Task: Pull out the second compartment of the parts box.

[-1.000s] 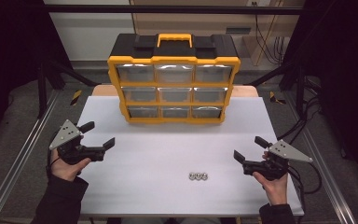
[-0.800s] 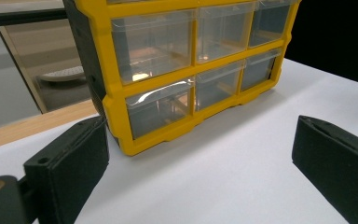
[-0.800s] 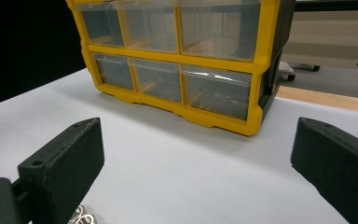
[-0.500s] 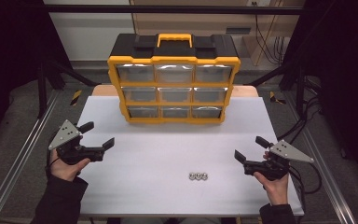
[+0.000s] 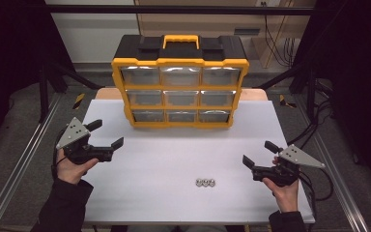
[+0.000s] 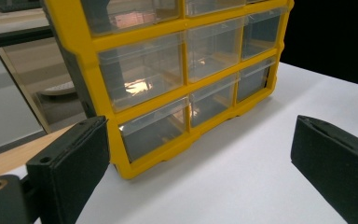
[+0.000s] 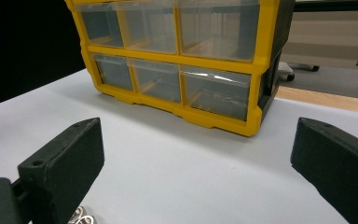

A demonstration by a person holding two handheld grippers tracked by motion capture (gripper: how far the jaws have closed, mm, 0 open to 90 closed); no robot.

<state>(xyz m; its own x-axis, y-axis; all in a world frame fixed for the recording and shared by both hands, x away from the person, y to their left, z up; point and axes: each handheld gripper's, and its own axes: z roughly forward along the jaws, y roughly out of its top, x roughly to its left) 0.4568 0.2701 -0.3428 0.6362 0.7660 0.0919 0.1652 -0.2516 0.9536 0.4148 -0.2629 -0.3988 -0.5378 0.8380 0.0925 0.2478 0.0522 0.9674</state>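
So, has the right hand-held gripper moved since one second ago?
No. The right hand-held gripper keeps its place right of the three small metal nuts, near the white table's right edge.

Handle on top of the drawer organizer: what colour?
Yellow-orange, matching the frame; the handle sits on the organizer's black top. Best seen in the high view.

Left claw (image 5: pixel 105 134) and right claw (image 5: pixel 260 153) both held low, jaws spread wide, gripping nothing.

Both grippers are black, the left gripper (image 5: pixel 105 135) and the right gripper (image 5: pixel 259 154), each topped by a grey three-cornered plate. The person's sleeves (image 5: pixel 63 205) are dark.
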